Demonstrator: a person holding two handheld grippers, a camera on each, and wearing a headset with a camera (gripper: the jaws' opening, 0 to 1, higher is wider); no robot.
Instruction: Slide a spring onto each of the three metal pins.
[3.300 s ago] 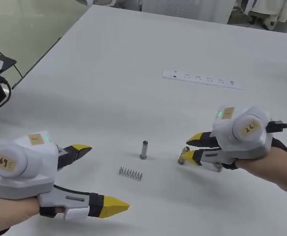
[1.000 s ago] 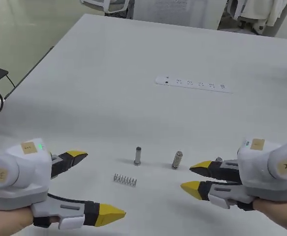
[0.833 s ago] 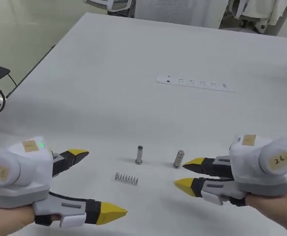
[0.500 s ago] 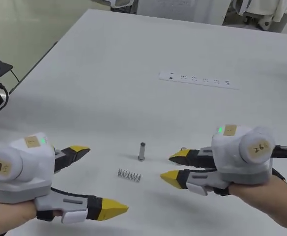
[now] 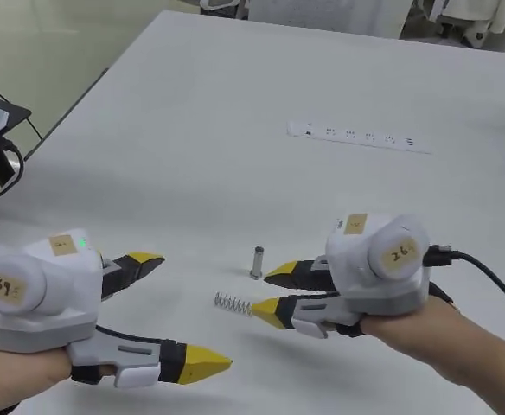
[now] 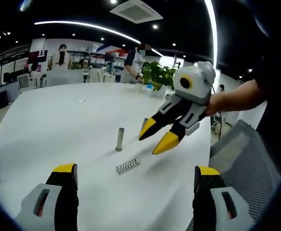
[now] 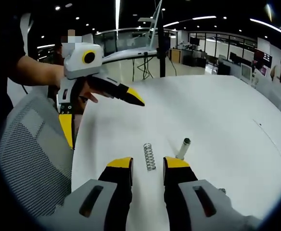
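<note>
White counter [image 5: 235, 104] carried everything. Near its front edge the left gripper [image 5: 190, 311] hovered wide open and empty. The right gripper [image 5: 264, 291], jaws narrowly parted, held nothing, its tips at the loose spring [image 5: 232, 303] lying beside an upright bare pin [image 5: 258, 261].

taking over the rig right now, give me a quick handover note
Left gripper: open, empty, off to the left of the parts.
Right gripper: open, empty, tips just short of the loose spring, which lies flat on the table.
Bare pin: upright, just beyond that spring.
Done: what looks like one pin with a spring on it, partly hidden behind the right gripper's jaw.
Left: pick up the loose spring, slide it onto the bare pin, then check the remaining pins.
</note>
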